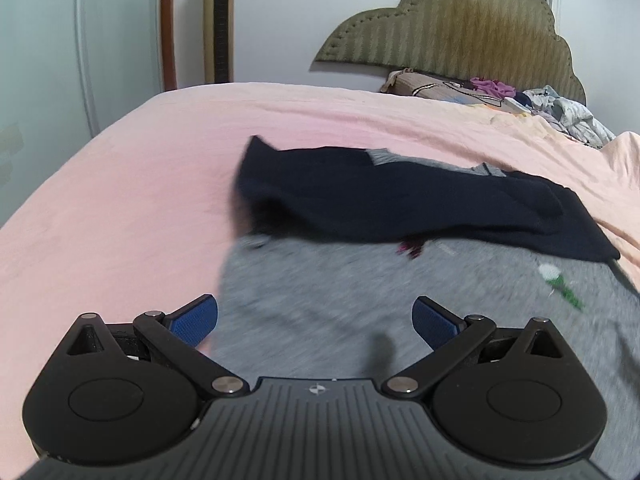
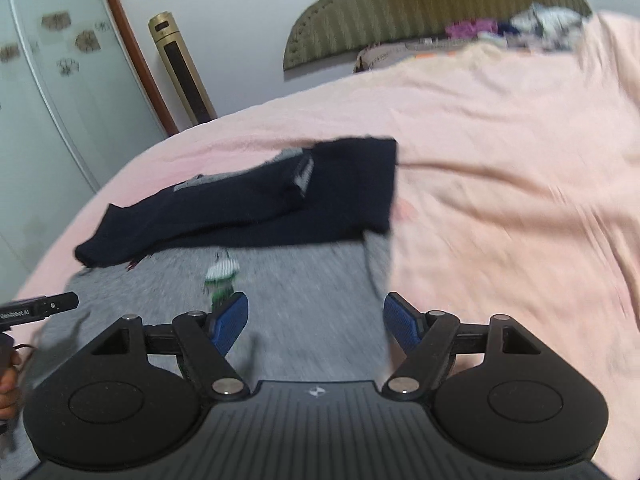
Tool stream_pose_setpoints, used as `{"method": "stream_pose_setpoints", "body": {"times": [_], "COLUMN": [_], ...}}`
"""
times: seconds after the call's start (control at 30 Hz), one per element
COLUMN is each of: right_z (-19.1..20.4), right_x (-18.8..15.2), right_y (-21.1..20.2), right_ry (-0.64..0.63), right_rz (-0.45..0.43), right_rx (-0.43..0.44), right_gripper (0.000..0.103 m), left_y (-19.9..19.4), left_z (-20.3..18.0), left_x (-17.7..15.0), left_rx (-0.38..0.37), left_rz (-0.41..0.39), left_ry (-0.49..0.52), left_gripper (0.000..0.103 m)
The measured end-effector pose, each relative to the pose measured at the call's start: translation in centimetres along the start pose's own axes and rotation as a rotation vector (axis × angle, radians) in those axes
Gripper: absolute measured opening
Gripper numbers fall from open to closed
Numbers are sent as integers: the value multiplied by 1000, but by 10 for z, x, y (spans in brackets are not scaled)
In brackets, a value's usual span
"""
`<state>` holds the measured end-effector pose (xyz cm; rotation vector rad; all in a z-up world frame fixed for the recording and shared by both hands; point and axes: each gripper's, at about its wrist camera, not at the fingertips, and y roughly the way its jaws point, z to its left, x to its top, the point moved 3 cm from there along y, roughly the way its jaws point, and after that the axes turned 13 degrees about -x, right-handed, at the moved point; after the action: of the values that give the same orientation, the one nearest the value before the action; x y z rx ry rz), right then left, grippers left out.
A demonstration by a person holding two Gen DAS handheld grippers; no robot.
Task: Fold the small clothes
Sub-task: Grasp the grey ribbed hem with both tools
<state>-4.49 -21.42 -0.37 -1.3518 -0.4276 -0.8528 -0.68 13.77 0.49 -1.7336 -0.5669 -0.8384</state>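
A small grey shirt (image 1: 360, 300) with dark navy sleeves (image 1: 400, 200) lies flat on the pink bed (image 1: 140, 160); the sleeves are folded across its upper part. A small green and white print (image 1: 554, 276) marks its front. My left gripper (image 1: 314, 320) hovers open over the shirt's lower left part, nothing between its blue pads. In the right wrist view the same shirt (image 2: 300, 300) and sleeves (image 2: 260, 200) show, and my right gripper (image 2: 316, 324) stands open above the shirt's lower right edge, empty. The left tool's tip (image 2: 40, 306) pokes in at the left.
A padded headboard (image 1: 460, 28) stands at the far end, with a pillow (image 1: 432, 88) and a heap of other clothes (image 1: 568, 112) below it. A gold tower fan (image 1: 218, 20) and a white wardrobe (image 1: 40, 40) stand by the wall. Bare pink sheet (image 2: 500, 200) lies right of the shirt.
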Motion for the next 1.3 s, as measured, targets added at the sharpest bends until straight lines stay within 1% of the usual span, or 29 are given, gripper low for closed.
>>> {"method": "stream_pose_setpoints", "body": {"times": [0.1,0.23,0.27,0.33,0.4,0.43,0.5,0.57,0.6,0.63,0.67,0.7,0.73,0.77,0.83,0.93,1.0,1.1,1.13,1.2,1.3], "right_z": [-17,-21,-21,-21,-21,-21,-17,-13,-10,-8,-6,-4,-3,-3,-4,-6,-5,3,7,14,19], "right_x": [-10,-24,-28,-36,-44,-48,-55,-59,-59,-61,-62,-63,-64,-64,-62,-55,-41,-14,-5,12,34], "right_y": [-12,-21,-22,-26,-31,-33,-38,-40,-39,-37,-34,-30,-28,-26,-25,-34,-41,-47,-45,-37,-20], "right_ry": [8,-15,-23,-42,-50,-53,-61,-51,-39,-17,11,33,49,61,87,126,142,101,90,60,32], "right_rz": [29,68,78,95,114,122,132,145,150,163,176,183,183,187,187,165,134,68,51,18,-21], "right_rx": [33,54,59,67,97,107,133,156,175,206,223,234,241,240,245,282,314,311,304,274,206], "right_gripper": [75,75,73,67,61,56,55,51,47,34,27,25,18,11,8,8,7,7,7,7,7], "left_y": [-16,-28,-30,-33,-34,-36,-37,-35,-33,-31,-29,-26,-24,-23,-26,-35,-42,-45,-43,-34,-14], "left_z": [20,40,44,50,51,50,44,37,33,29,26,25,24,24,27,25,23,15,11,3,3], "left_x": [-7,-16,-20,-28,-36,-39,-41,-41,-40,-40,-39,-39,-39,-39,-39,-35,-23,6,15,29,44], "left_rx": [-8,-28,-44,-86,-141,-154,-181,-209,-224,-248,-261,-262,-259,-265,-294,-310,-343,-401,-403,-355,-309], "left_rz": [3,22,32,59,85,83,95,102,103,108,112,113,114,122,123,111,80,29,14,-10,-15], "left_ry": [-18,-48,-59,-84,-97,-85,-54,-41,-32,-31,-39,-44,-50,-64,-106,-122,-137,-148,-138,-105,-120], "left_gripper": [103,101,100,96,94,93,89,79,65,50,47,40,19,9,8,7,7,7,7,7,7]}}
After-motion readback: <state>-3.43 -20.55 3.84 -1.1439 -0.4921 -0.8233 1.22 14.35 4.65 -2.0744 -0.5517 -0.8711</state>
